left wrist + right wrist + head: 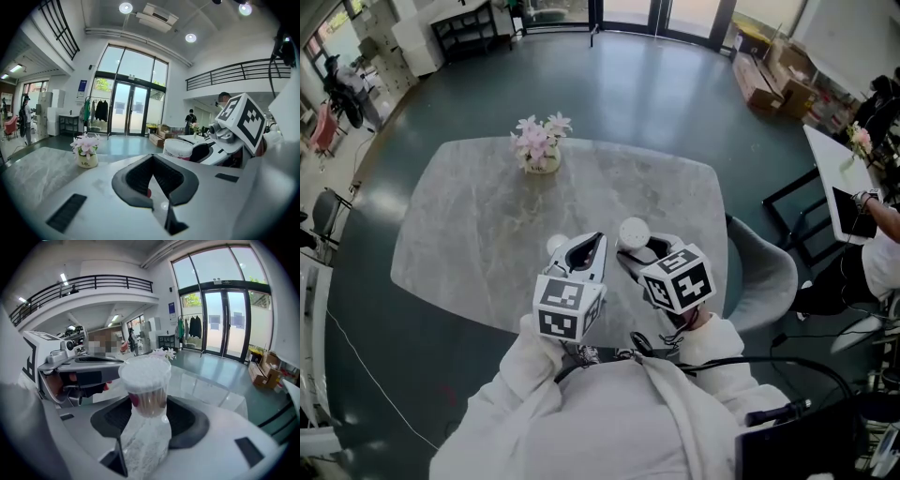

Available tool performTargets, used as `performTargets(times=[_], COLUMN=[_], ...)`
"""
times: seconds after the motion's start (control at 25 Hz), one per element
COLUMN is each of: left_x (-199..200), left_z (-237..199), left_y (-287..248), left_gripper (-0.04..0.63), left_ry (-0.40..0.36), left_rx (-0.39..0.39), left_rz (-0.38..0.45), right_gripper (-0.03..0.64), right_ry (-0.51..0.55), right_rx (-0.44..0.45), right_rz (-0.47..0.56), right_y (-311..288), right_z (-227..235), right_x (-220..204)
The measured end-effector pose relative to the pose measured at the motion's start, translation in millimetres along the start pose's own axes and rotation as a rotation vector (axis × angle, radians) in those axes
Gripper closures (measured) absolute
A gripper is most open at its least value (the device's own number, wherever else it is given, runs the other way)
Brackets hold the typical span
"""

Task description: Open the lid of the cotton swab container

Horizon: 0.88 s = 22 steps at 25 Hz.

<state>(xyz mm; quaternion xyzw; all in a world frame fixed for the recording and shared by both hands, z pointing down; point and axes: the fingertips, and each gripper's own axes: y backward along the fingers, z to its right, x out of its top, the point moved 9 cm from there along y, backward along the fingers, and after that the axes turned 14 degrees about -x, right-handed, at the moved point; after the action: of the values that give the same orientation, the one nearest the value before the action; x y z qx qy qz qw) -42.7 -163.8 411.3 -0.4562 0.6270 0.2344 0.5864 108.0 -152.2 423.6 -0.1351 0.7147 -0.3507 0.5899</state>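
Nearest the camera, the person's white sleeves (517, 375) are reaching forward over the table (469, 225), with one hand-held gripper in each hand. The left hand-held gripper (592, 246) is riding with its jaws fully together and nothing clamped between them; just beside it, the right hand-held gripper (639, 255) is clamping the cotton swab container (145, 389) by its clear sides, the pads pressing on the body below the lid (144, 367). The lid is sitting on the container, so the opening itself is judged as not yet begun; the step in hand appears to be steadying the container and bringing the two grippers close. The next move is calling for the left jaws to part, close round the lid's rim, and lift or twist it off against the right grip.

Farther off, a pot of pink flowers (540, 150) is standing well apart from the grippers, near the table's far edge; a grey chair (764, 272) is standing at the table's right side.

Hard to make out:
- whether the container's base is resting on the table or hanging above it;
- what the small white round object (555, 246) just beside the left jaws is;
- what the reddish speck deep between the left jaws is;
- whether the lid is snapping or screwing on.
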Motion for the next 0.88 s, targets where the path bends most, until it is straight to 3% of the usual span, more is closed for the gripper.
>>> performTargets(times=[0.4,0.76,0.88], left_x=[5,15,22], left_z=[12,24,25], left_y=[7,-2,-4], left_gripper=[0.564,0.408,0.374], left_ry=[-0.05,-0.096,-0.148], left_rx=[-0.157,-0.28,-0.324], left_rz=[-0.032,-0.062,-0.084], right_gripper=[0.333,0.333,0.334], right_ry=[0.032,0.082,0.12], right_rx=[0.012,0.061,0.101], right_rz=[-0.012,-0.02,-0.02], right_y=[9,12,14], right_z=[2,9,8], right_x=[0,-1,1])
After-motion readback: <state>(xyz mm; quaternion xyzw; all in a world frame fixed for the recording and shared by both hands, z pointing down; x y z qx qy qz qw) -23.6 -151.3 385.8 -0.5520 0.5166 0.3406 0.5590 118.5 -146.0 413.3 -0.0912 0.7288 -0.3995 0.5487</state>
